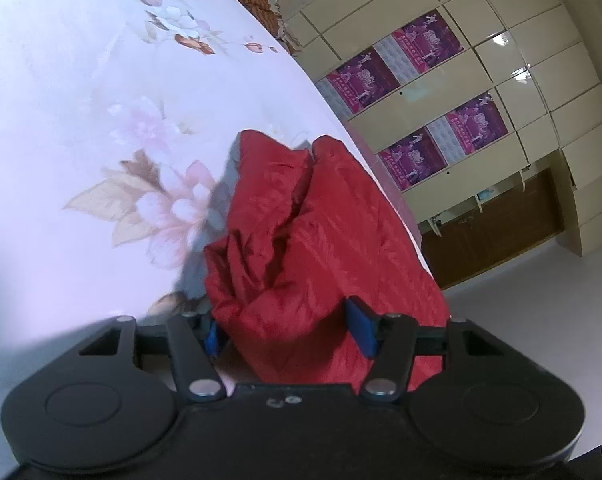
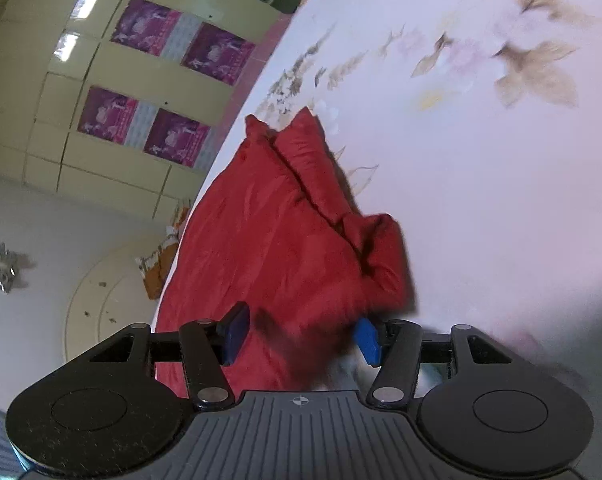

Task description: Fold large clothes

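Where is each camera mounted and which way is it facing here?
Left wrist: sits on the left gripper, facing along its open blue-padded fingers at the red quilted padded jacket on the floral white bedsheet.
Right wrist: sits on the right gripper, open, facing the same jacket.
Shared: jacket, bedsheet, purple wall posters.
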The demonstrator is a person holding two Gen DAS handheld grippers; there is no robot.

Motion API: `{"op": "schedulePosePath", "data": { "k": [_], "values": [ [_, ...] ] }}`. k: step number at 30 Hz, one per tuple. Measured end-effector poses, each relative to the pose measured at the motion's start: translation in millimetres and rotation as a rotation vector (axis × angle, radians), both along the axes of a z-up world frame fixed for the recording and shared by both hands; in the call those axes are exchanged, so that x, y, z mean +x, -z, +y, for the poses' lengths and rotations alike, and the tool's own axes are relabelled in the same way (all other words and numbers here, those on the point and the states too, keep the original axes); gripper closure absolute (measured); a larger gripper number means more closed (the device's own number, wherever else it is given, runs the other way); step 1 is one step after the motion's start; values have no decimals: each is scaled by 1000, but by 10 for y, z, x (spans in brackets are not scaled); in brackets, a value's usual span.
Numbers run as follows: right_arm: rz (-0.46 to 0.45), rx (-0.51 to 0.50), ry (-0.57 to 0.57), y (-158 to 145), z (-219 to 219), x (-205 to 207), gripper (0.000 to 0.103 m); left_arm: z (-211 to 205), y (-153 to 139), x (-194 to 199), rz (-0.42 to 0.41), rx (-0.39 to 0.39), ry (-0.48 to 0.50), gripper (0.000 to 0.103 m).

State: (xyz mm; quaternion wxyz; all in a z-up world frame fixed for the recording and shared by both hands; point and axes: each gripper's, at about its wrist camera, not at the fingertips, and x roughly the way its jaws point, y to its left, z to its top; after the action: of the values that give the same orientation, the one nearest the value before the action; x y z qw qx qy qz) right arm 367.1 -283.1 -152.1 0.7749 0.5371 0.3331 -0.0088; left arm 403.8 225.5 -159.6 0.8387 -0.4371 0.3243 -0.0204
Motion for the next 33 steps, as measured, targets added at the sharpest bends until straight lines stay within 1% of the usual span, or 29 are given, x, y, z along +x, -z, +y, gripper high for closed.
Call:
{"op": "schedulePosePath", "data": {
  "k": [1, 2, 3, 4, 5, 6, 7, 9, 10, 12, 14, 17, 20, 27, 29, 33],
  "values": [
    [-17, -9, 2, 16, 2, 51, 48, -1, 2, 43, -3, -2, 1, 46],
    [-29, -24, -3, 22, 14, 91, 48, 2, 4, 89, -6, -9, 6, 48],
    [-39, -46, -15, 18, 29, 135, 48, 0, 7, 141, 1, -3, 9, 55],
    [-46, -68, -26, 10, 42, 172, 48, -9, 11, 186, 8, 10, 12, 59],
    [-52, -90, -41, 3, 58, 214, 49, -22, 21, 226, 6, 21, 18, 68],
    [-56, -116, -59, -8, 70, 249, 74, -46, 33, 265, 7, 36, 26, 73],
    [-65, -122, -89, -10, 74, 289, 81, -79, 27, 288, 7, 59, 28, 74],
    [-88, -172, -112, -101, 112, 339, 88, -155, -31, 289, 1, 101, 29, 82],
    [-102, -207, -123, -174, 131, 326, 89, -177, -64, 265, -9, 105, 26, 84],
    [-131, -244, -133, -317, 132, 255, 90, -214, -131, 183, -28, 96, 25, 87],
    [-151, -252, -136, -399, 100, 148, 90, -269, -190, 87, -36, 92, 33, 88],
    [-148, -287, -155, -489, 4, -65, 90, -405, -247, -106, -31, 94, 57, 88],
    [-136, -297, -164, -508, -155, -395, 90, -538, -271, -352, -25, 83, 69, 88],
    [-96, -293, -187, -498, -504, -1261, 90, -808, -263, -1124, -1, 86, 84, 88],
    [-91, -284, -195, -480, -570, -1470, 90, -834, -253, -1318, 7, 86, 78, 88],
    [-89, -267, -209, -471, -684, -1738, 90, -887, -265, -1640, 12, 98, 61, 88]
  ]
}}
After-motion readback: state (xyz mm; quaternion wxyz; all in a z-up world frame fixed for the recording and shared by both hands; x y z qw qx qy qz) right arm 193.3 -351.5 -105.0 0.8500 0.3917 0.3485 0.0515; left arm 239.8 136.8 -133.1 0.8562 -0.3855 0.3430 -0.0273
